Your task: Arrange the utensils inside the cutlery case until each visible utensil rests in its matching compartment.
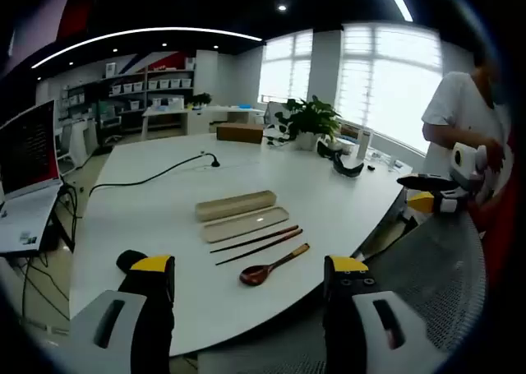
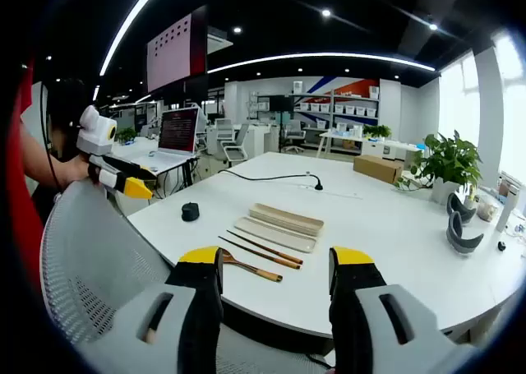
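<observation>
Item: large white round-edged bench (image 1: 164, 201), bearing one unsorted cutlery set.

- Beige oblong cutlery case lid (image 1: 236, 205), lying closed-side up, farthest from the near edge.
- Shallow beige case tray (image 1: 246, 224), just beside the lid and parallel to it; nothing rests in it.
- Pair of dark wooden chopsticks (image 1: 256, 244), side by side on the bare bench, next to the tray.
- Brown wooden spoon (image 1: 273, 265), nearest the bench edge, bowl end toward the left tool's side.
- Also present: small black round object (image 2: 190, 211), black cable (image 1: 156, 175), potted green plant (image 1: 311, 121), laptop (image 2: 177, 134).

Left tool (image 1: 246, 288): jaws apart, holding nothing, well short of the set, above a grey mesh chair back (image 1: 427, 275).
Right tool (image 2: 275, 277): jaws apart, unloaded, aimed at the spoon.

Progress, as judged: nothing placed. Remaining: chopsticks and spoon each into their compartments of the tray.
</observation>
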A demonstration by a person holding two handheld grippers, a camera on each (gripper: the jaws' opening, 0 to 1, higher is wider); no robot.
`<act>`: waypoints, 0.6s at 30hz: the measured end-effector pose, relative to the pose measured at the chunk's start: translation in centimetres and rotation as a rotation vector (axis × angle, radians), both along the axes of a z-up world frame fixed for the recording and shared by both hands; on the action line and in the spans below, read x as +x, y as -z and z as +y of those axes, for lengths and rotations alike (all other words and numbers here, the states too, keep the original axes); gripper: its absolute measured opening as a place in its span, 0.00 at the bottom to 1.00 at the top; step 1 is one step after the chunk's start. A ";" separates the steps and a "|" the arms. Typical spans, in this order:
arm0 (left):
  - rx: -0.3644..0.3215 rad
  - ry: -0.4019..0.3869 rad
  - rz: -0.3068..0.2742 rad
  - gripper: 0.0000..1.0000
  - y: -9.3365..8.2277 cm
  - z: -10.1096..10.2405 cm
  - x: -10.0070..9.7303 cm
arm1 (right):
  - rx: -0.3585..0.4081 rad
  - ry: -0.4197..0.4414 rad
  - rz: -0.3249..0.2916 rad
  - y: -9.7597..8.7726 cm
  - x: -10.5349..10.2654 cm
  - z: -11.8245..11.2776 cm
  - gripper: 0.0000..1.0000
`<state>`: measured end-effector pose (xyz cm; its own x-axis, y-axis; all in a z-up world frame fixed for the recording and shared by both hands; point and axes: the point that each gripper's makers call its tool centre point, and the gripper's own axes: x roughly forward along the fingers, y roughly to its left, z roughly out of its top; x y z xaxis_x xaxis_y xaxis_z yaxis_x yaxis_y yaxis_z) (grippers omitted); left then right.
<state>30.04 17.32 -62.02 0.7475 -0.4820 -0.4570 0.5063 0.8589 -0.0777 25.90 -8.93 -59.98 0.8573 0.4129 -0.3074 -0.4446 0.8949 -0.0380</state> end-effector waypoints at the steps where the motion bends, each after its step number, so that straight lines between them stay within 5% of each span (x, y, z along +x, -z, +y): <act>1: 0.005 -0.001 0.002 0.75 0.1 0.1 0.0 | 0.000 0.000 0.000 0.0 0.0 0.0 0.50; 6: -0.014 0.012 0.015 0.72 0.1 -0.3 -0.2 | 0.003 0.002 -0.003 0.0 0.0 0.0 0.50; 10: -0.047 0.076 0.078 0.49 0.6 -1.3 -0.9 | 0.008 -0.008 0.012 0.2 -0.1 0.2 0.46; 15: -0.038 0.057 0.050 0.54 0.4 -0.9 -0.6 | 0.007 -0.006 0.011 0.2 -0.1 0.1 0.46; 18: -0.024 0.030 0.015 0.67 0.1 -0.4 0.0 | 0.007 -0.003 0.010 0.2 0.0 0.1 0.46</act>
